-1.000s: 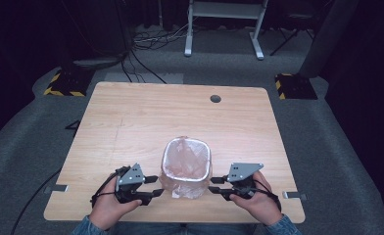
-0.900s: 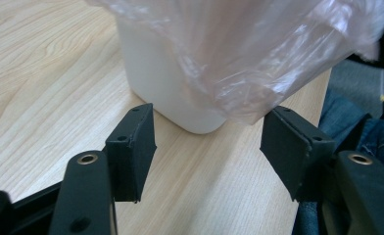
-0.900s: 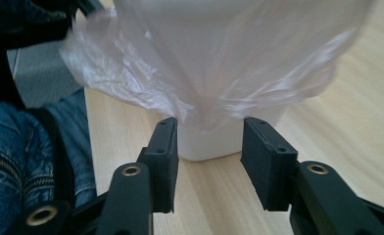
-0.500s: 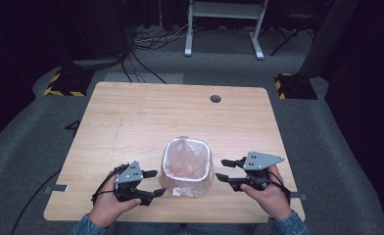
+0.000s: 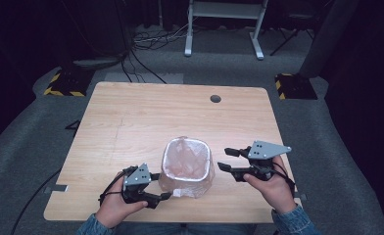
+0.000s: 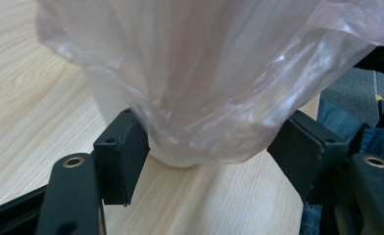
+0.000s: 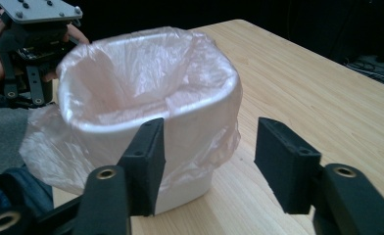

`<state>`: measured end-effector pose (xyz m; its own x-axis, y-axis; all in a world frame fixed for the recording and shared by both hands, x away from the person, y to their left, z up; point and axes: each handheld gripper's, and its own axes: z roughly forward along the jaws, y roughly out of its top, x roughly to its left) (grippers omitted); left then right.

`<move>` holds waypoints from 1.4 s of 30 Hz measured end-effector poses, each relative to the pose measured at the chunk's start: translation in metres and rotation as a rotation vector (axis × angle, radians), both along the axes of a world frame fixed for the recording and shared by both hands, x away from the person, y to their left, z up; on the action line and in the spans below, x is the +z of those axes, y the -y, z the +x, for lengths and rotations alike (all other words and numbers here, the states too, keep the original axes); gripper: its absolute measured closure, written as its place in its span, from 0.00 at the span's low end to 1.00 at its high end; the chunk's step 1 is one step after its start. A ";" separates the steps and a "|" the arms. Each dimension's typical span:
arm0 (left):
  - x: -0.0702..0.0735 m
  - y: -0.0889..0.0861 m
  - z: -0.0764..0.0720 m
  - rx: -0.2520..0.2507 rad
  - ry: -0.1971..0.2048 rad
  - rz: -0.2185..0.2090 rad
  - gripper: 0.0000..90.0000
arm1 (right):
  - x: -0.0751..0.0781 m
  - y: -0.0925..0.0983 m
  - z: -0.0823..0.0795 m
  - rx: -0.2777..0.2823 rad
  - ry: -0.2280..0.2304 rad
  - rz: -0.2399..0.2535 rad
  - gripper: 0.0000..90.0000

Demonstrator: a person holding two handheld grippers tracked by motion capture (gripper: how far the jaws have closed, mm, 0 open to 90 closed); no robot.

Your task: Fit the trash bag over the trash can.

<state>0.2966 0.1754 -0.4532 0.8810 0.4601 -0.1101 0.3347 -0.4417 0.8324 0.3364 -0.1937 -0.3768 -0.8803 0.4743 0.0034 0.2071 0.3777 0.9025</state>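
A small white bin (image 5: 187, 169) lined with a thin pink plastic bag (image 5: 186, 157) stands near the front edge of the wooden table (image 5: 146, 117). My left gripper (image 5: 161, 186) sits low at the bin's front left, open. In the left gripper view its jaws (image 6: 209, 161) straddle the bin's base (image 6: 116, 93) and the bag's hanging skirt (image 6: 219, 73). My right gripper (image 5: 224, 159) is open, just right of the bin, apart from it. In the right gripper view (image 7: 212, 164) it faces the bin (image 7: 180, 191) and the bag-covered rim (image 7: 146, 83), with the left gripper (image 7: 33, 49) behind.
A dark round hole (image 5: 215, 99) marks the table's far right part. Beyond the table are a grey floor with cables (image 5: 151, 44), a white metal frame (image 5: 224, 19) and two yellow-and-black striped blocks (image 5: 62, 81) (image 5: 293, 83). The person's denim sleeves show at the front edge.
My right gripper has moved right and a little away from the bin, lifting slightly. The left gripper and the bin stay about where they were.
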 end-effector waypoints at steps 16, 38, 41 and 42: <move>0.010 -0.058 -0.011 0.188 0.085 0.039 0.31 | 0.022 -0.017 0.017 -0.081 -0.025 0.017 0.25; -0.033 -0.111 0.025 0.441 0.015 0.143 0.28 | 0.050 -0.054 0.024 -0.060 -0.037 -0.031 0.72; -0.036 -0.114 0.028 0.454 0.013 0.143 0.28 | 0.050 -0.063 0.027 -0.047 -0.041 -0.039 0.71; -0.038 -0.115 0.028 0.457 0.010 0.145 0.28 | 0.050 -0.066 0.028 -0.045 -0.043 -0.042 0.70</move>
